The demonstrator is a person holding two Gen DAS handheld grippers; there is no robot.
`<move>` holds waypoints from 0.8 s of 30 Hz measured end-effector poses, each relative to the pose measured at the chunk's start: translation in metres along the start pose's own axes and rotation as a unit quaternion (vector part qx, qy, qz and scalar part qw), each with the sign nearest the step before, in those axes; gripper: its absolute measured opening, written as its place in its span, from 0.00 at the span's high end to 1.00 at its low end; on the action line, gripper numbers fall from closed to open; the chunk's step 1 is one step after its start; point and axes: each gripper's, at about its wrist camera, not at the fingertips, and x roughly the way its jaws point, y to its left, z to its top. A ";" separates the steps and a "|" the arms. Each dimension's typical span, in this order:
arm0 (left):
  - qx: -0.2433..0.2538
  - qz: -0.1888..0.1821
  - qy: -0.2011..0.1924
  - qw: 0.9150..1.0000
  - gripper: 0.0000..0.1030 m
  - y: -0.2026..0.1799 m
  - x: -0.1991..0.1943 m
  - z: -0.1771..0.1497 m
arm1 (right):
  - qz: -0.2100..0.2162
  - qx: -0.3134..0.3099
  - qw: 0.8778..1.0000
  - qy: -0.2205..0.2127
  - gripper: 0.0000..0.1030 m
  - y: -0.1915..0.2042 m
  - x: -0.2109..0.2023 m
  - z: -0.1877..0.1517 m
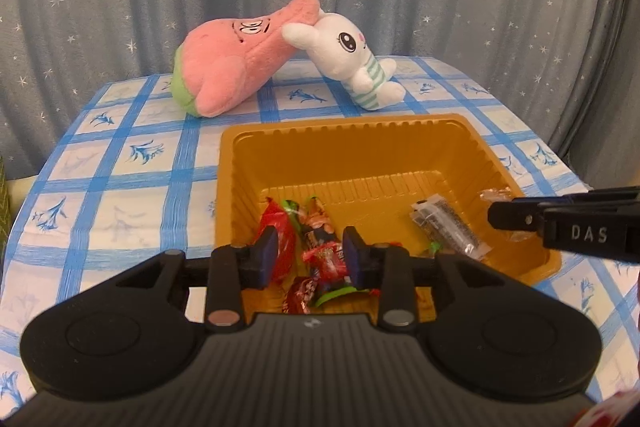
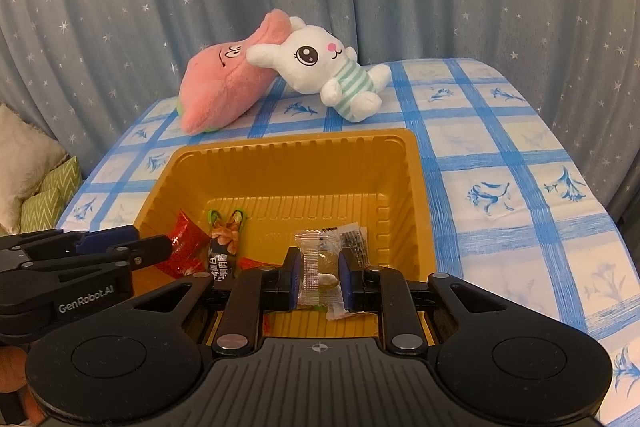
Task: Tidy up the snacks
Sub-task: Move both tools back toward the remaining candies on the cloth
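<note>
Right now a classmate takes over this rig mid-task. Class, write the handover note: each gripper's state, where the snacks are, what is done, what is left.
Left gripper: fingers parted above the red packets in the yellow tray, apparently gripping nothing.
Right gripper: shut on a clear-wrapped snack, over the tray's near right part.
Done: red packets lie at the tray's left, a black-speckled packet at its right.
Left: release the clear-wrapped snack into the tray. No loose snacks show on the checked cloth.

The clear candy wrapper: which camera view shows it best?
The right wrist view: the clear candy wrapper sits centered between the right tool pads. The left wrist view shows only a crinkled edge behind that tool.
</note>
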 end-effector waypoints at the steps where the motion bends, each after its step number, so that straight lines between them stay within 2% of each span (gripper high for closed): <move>1: -0.001 0.001 0.001 1.000 0.69 0.001 -0.001 -0.001 | 0.001 0.001 1.000 0.000 0.80 0.000 0.000 0.000; 16: 0.001 -0.001 -0.004 1.000 0.69 0.000 -0.011 -0.001 | 0.011 0.000 1.000 -0.007 0.80 0.011 -0.004 0.008; 21: 0.001 0.006 -0.005 1.000 0.68 0.002 -0.015 -0.003 | 0.032 -0.002 0.999 -0.013 0.80 0.013 -0.003 0.010; 24: -0.004 0.008 -0.006 1.000 0.64 0.005 -0.021 -0.007 | 0.032 0.006 0.999 -0.020 0.72 0.012 -0.006 0.010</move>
